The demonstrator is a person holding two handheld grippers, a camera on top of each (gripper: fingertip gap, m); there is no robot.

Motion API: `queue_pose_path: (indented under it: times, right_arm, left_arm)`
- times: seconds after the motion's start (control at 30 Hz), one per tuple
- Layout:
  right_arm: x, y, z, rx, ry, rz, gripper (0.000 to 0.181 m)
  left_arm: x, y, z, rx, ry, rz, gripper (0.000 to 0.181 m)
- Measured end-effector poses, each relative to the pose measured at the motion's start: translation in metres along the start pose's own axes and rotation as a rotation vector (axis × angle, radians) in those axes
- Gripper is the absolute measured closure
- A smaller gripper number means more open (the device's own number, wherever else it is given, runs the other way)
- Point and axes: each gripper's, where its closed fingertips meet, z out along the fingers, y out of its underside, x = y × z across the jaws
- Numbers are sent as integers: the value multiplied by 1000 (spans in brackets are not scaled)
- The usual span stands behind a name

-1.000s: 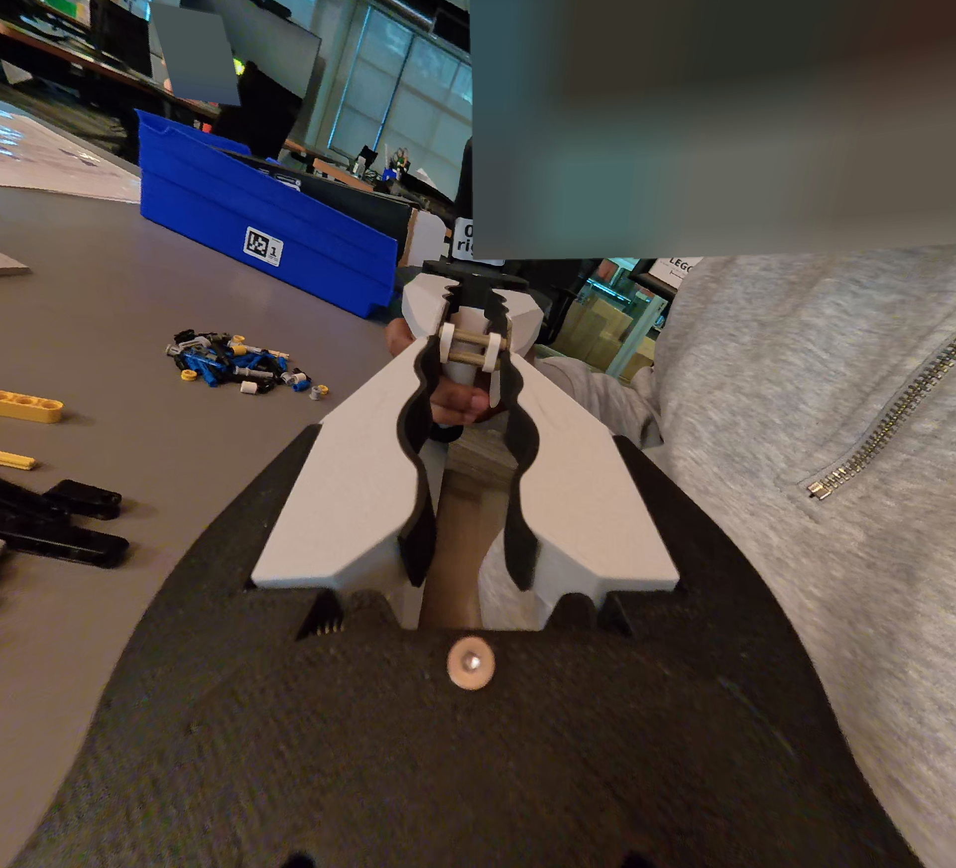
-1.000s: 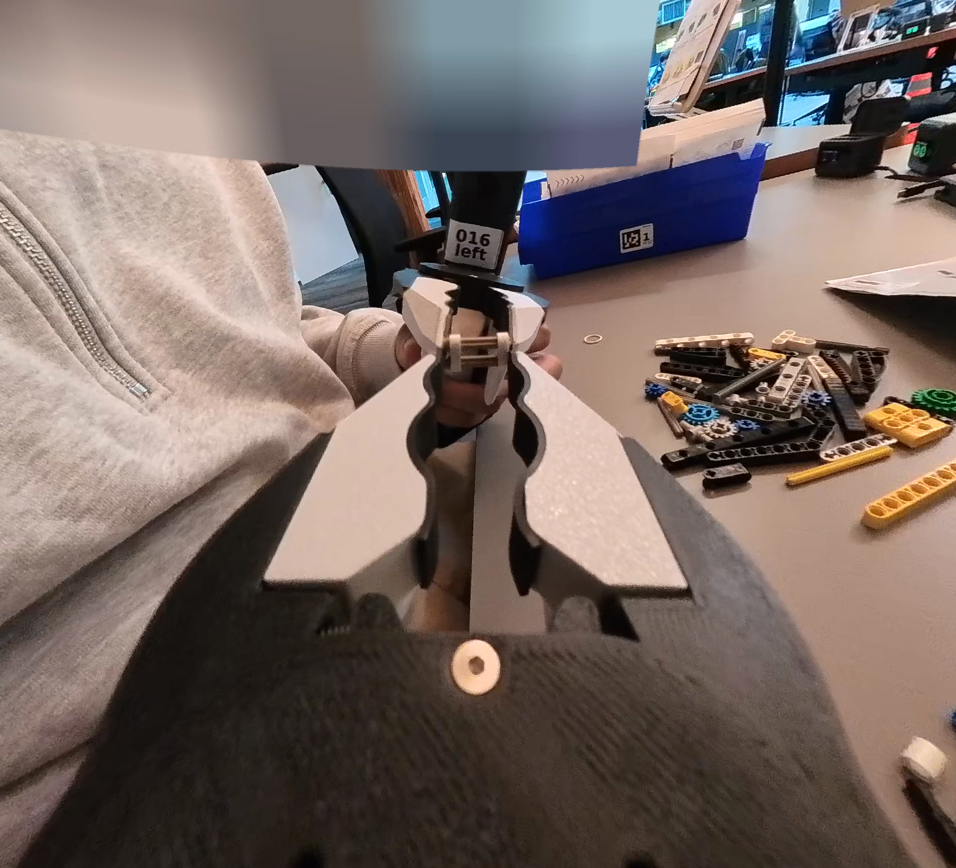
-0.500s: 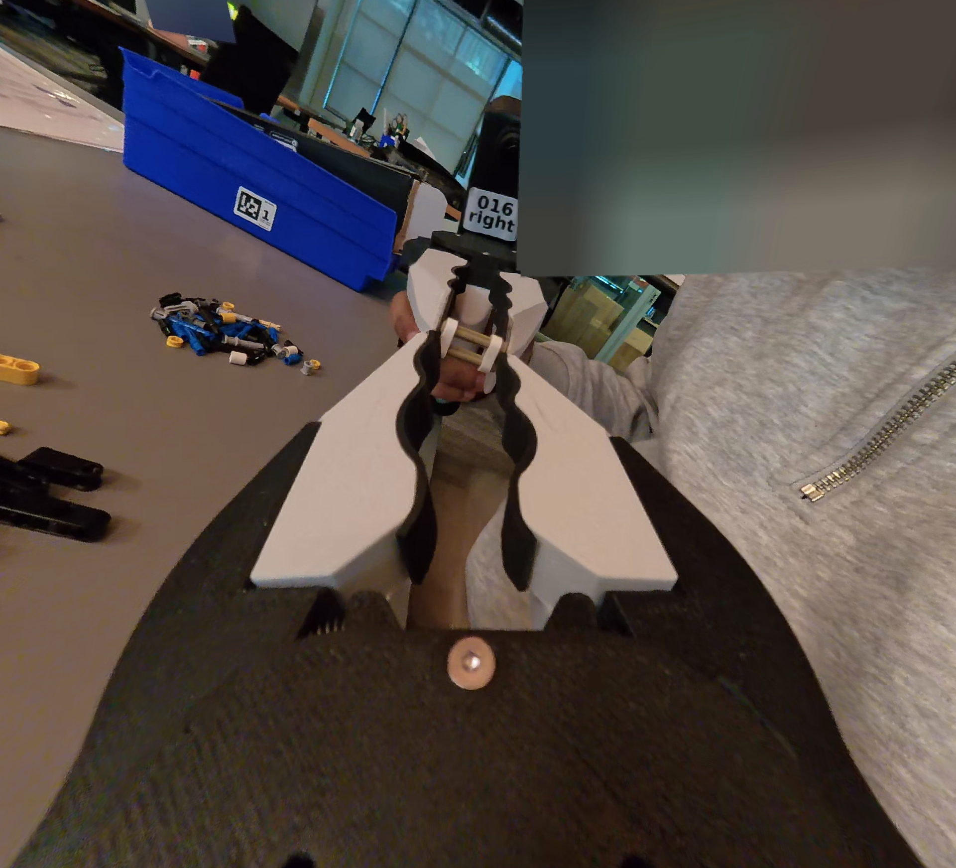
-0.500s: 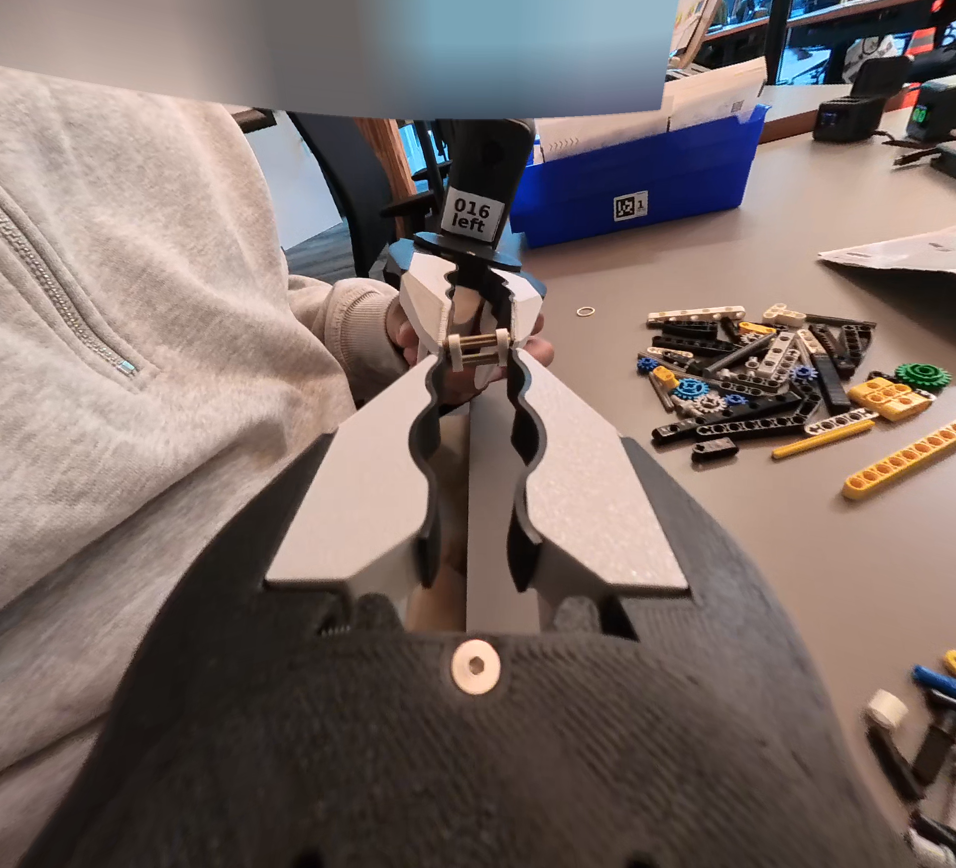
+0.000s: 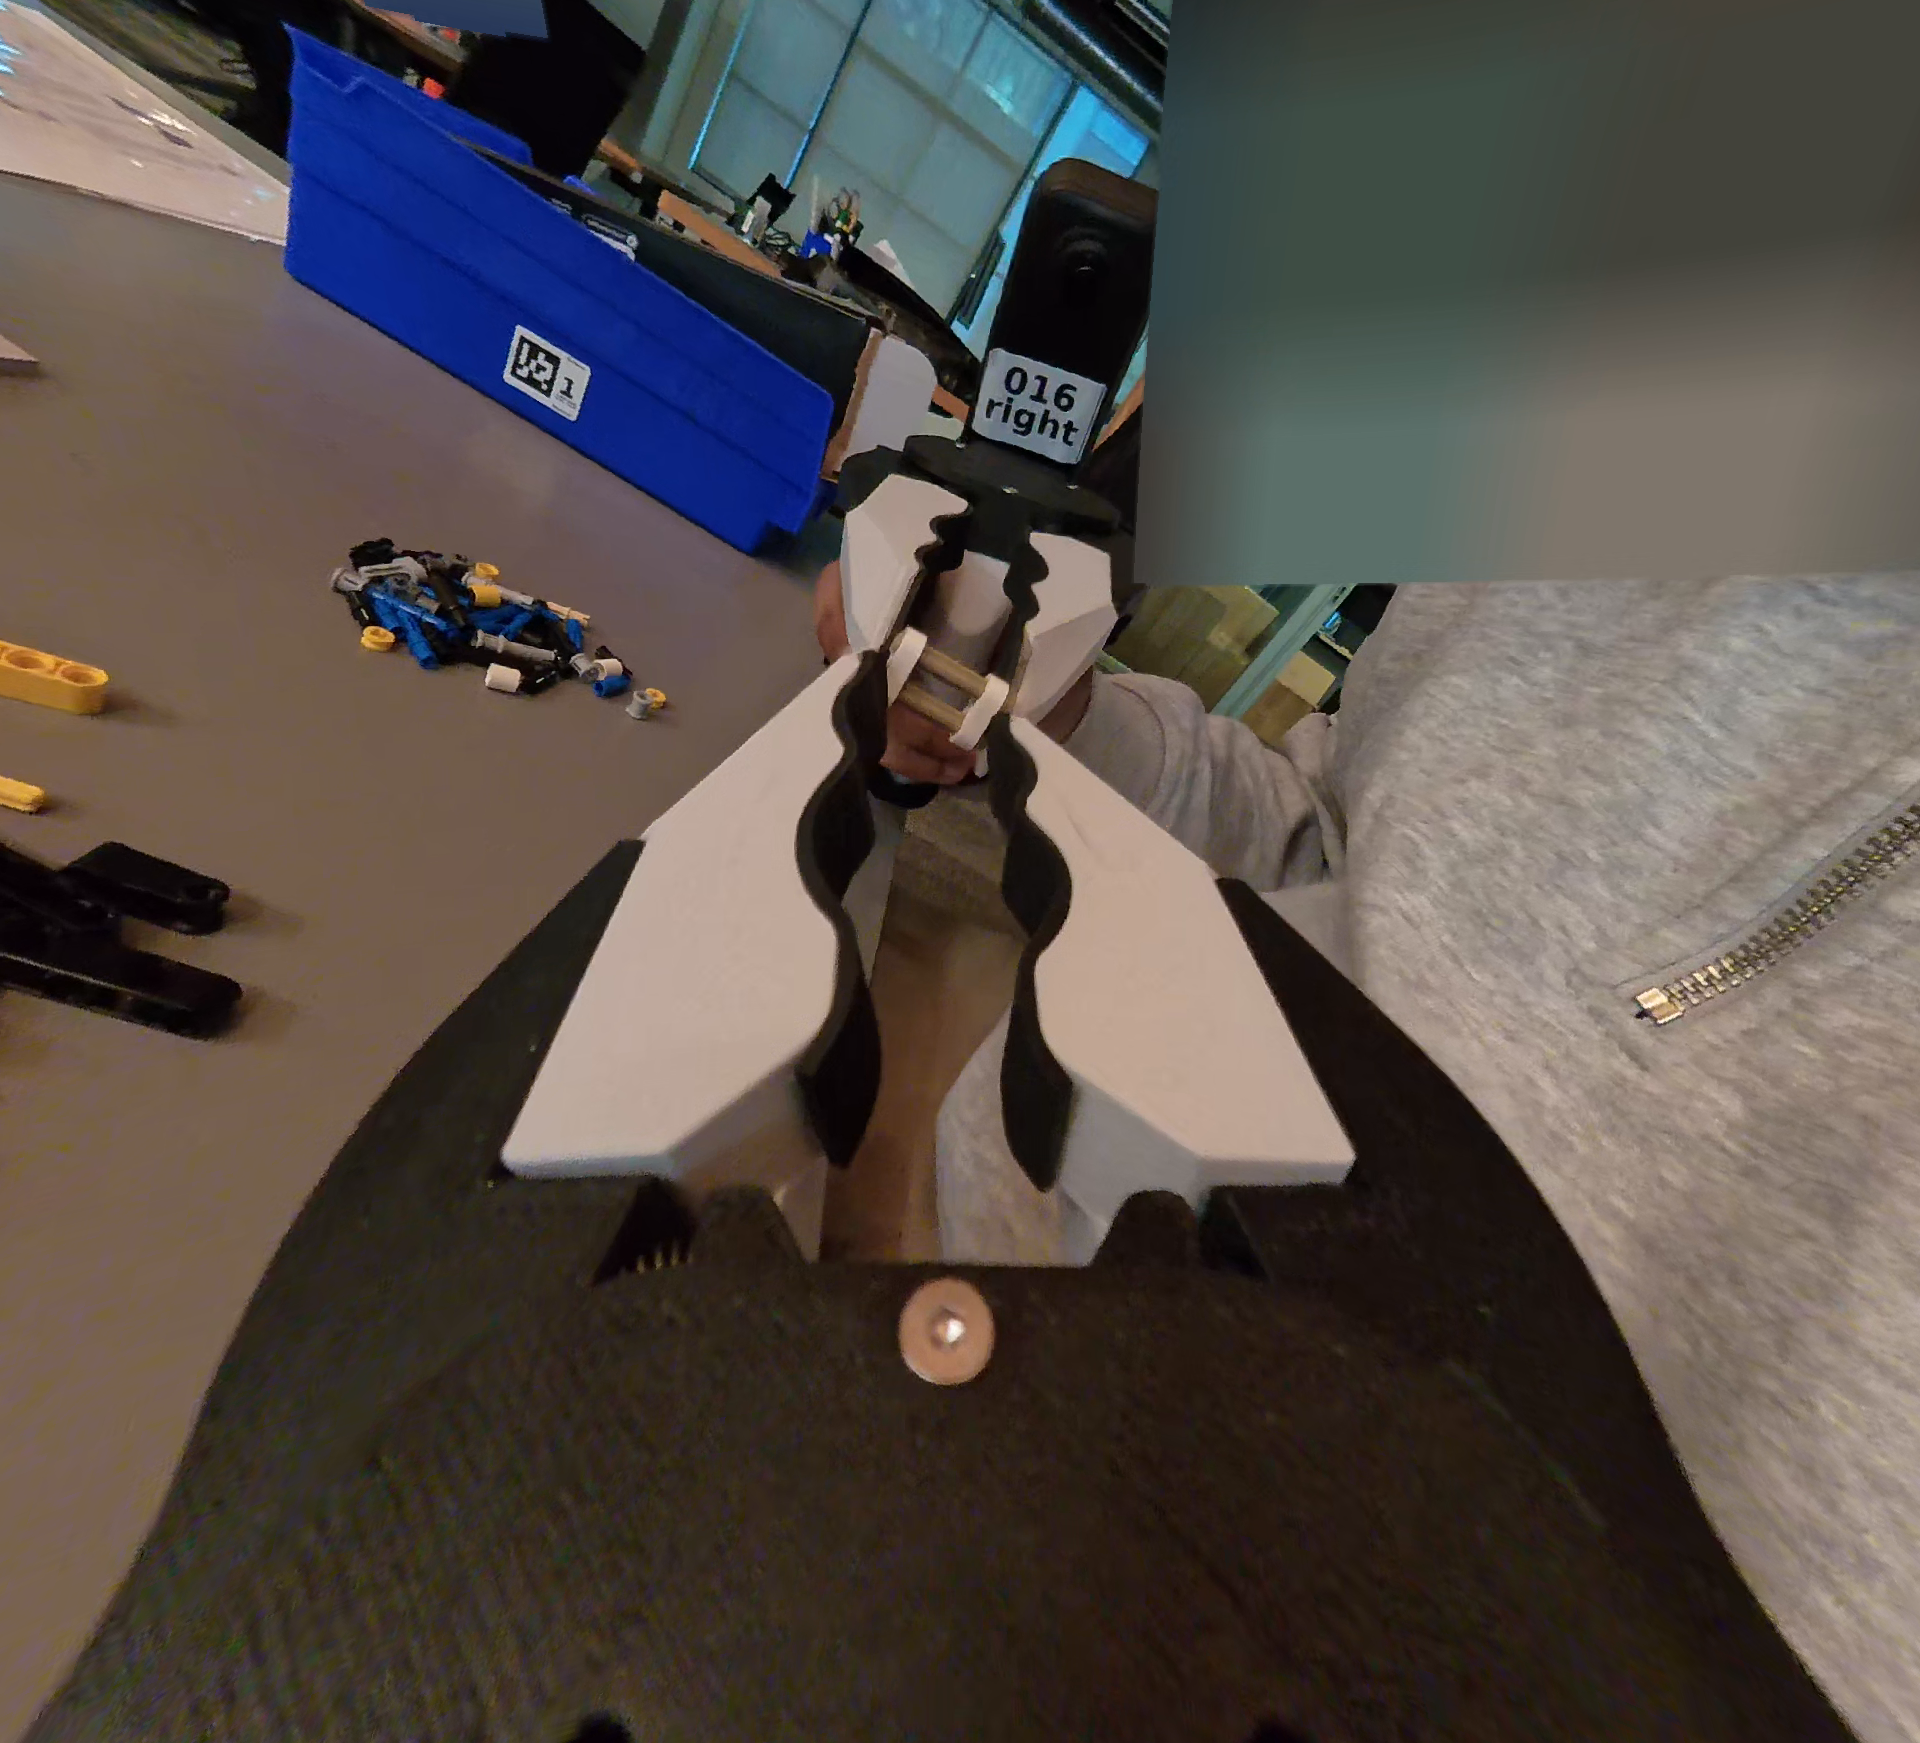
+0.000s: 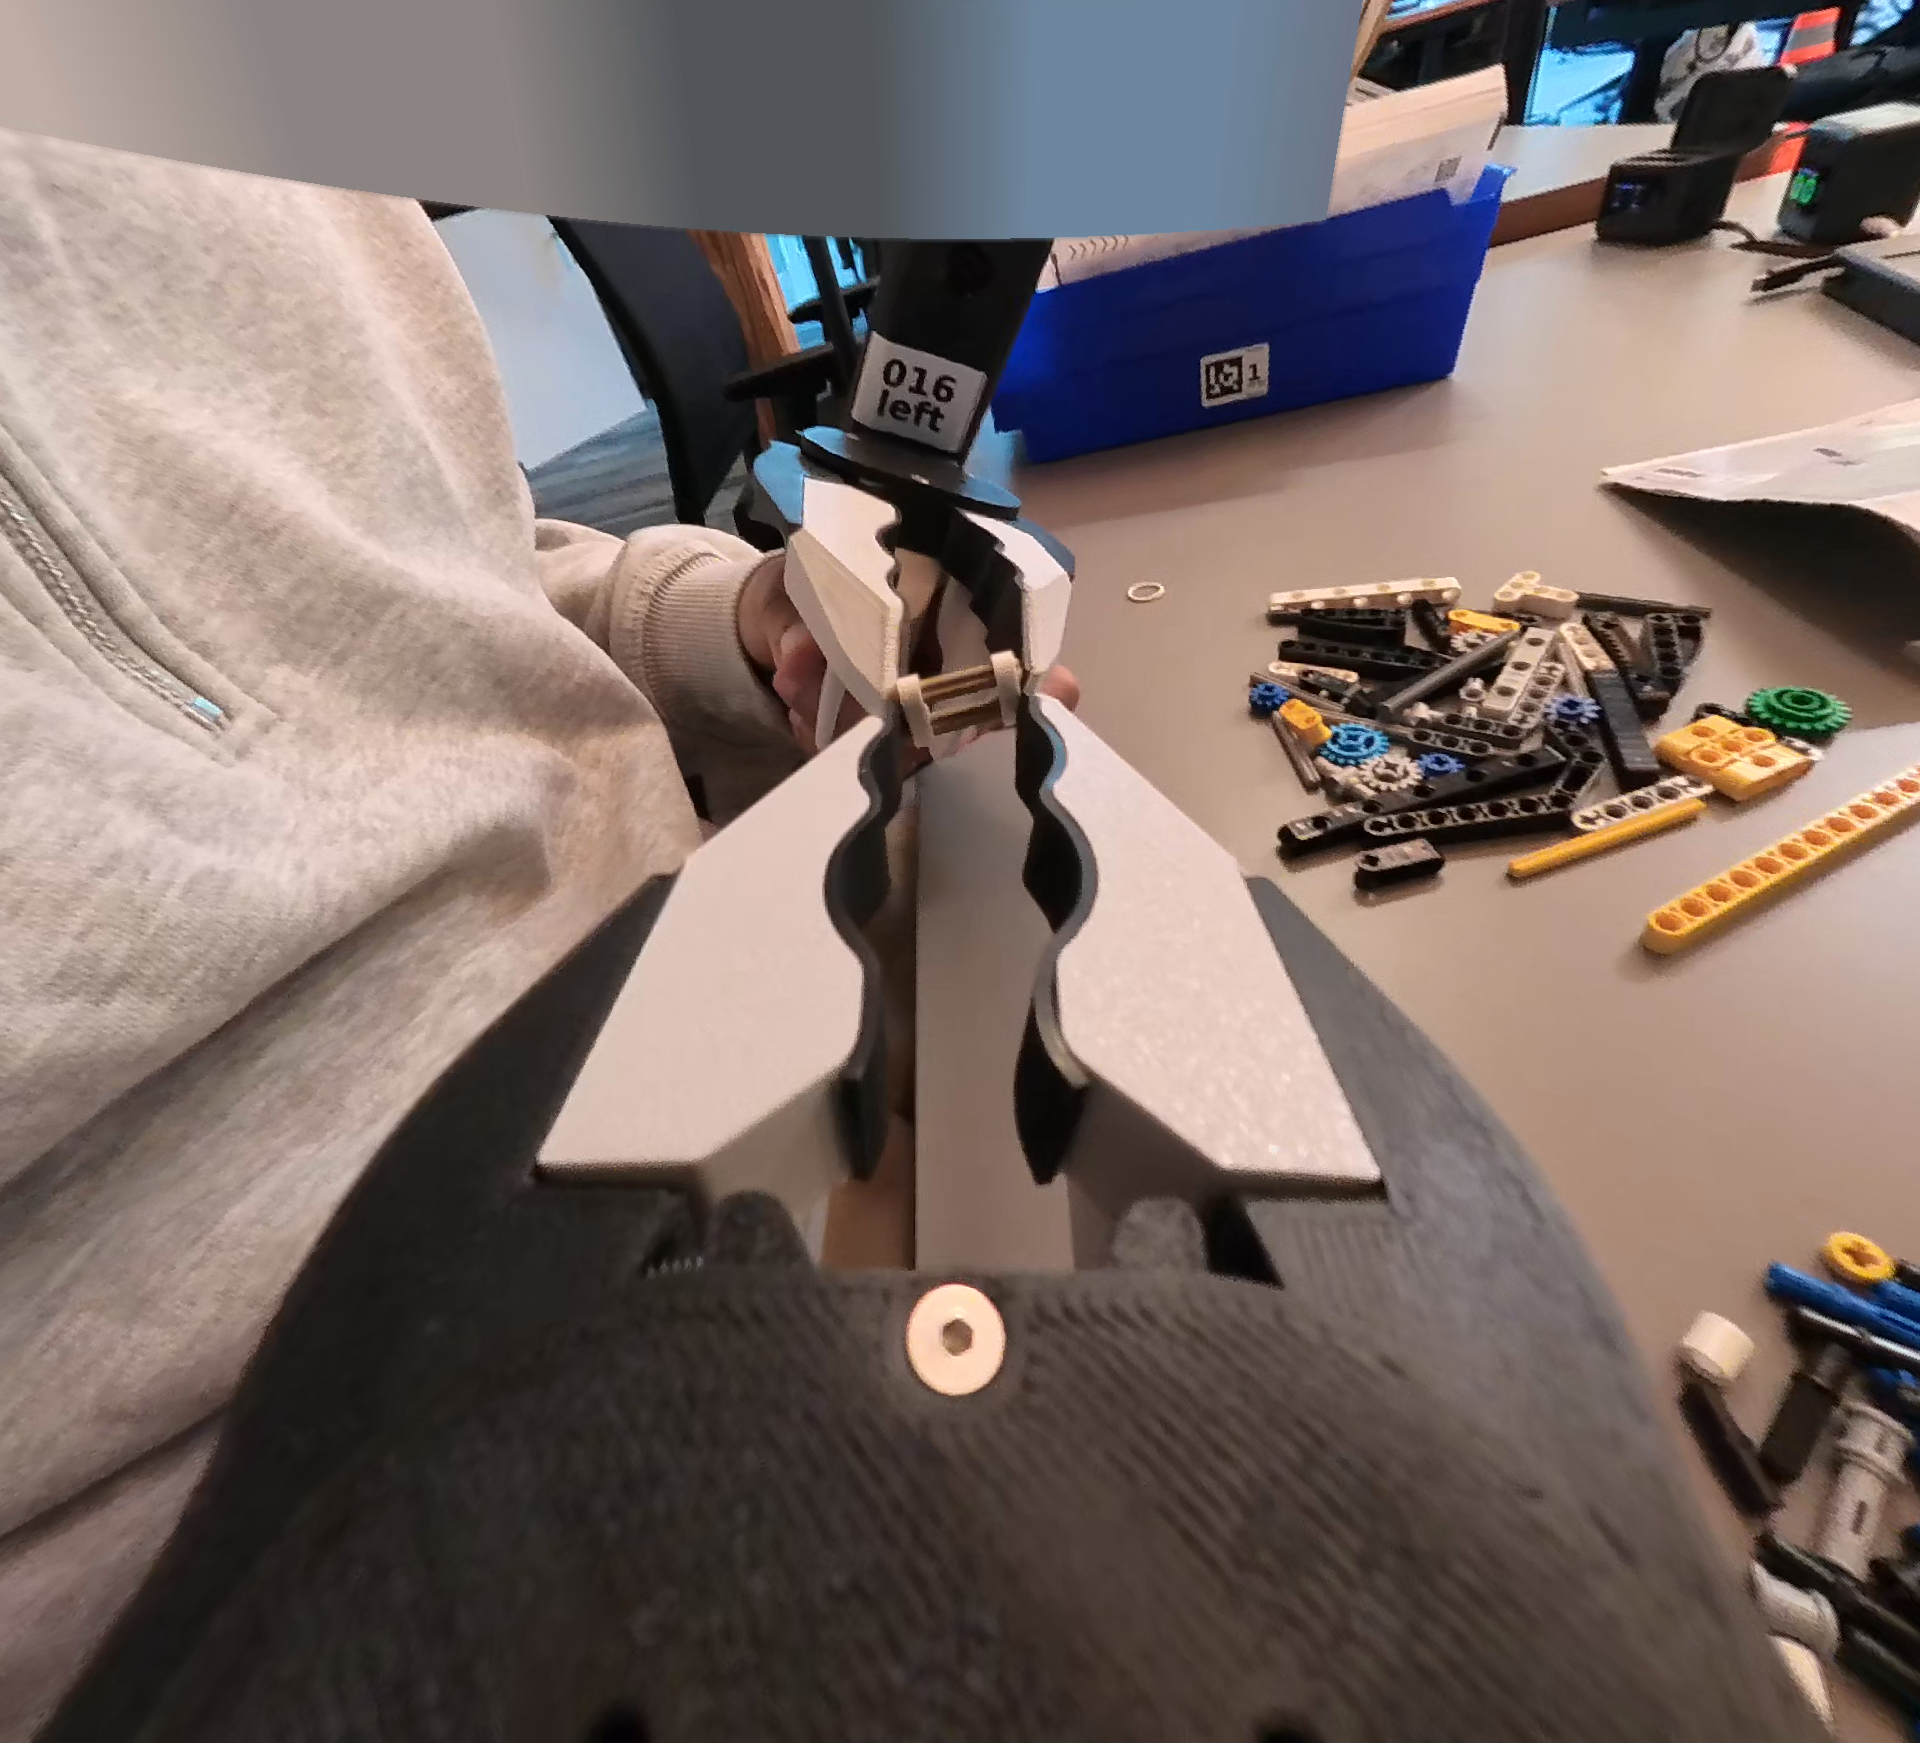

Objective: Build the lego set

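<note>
Between both hand-held gripper tips [image 5: 940,696] [image 6: 961,701], tan axle piece [image 5: 940,687] clamped, long axis crosswise.

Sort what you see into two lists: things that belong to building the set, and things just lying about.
Belonging to the job:
- small tan-and-white piece held between both claws
- left claw
- right claw
- pile of beams and gears
- pile of small pins

Lying about:
- blue bin
- paper booklet
- grey table
</note>
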Motion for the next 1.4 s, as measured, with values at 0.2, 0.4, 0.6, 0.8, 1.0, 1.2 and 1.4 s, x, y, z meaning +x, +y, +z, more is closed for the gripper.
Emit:
queue_pose_path:
  times: [0.2, 0.4, 0.6, 0.8, 1.0, 1.2, 1.4]
  right_arm:
    - [1, -2, 0, 26, -8, 27, 161]
    - [3, -11, 4, 131, -20, 53, 160]
    - [14, -8, 0, 122, 24, 84, 146]
    - [22, -8, 8, 161, 50, 247, 144]
    - [32, 4, 12, 125, 166, 294, 153]
    - [27, 0, 7, 202, 135, 361, 175]
    - [19, -12, -1, 277, 86, 342, 175]
  left_arm:
    - [-1, -2, 0, 19, 11, -24, 161]
    - [0, -12, -5, 78, 39, -39, 161]
    - [-14, -17, -12, 75, -126, 137, 160]
    - [-39, -5, -10, -51, -386, 337, 160]
    - [-43, -1, -7, -83, -492, 437, 159]
    - [-32, -8, -4, -42, -535, 602, 159]
    - [-18, -19, -5, 98, -390, 401, 157]
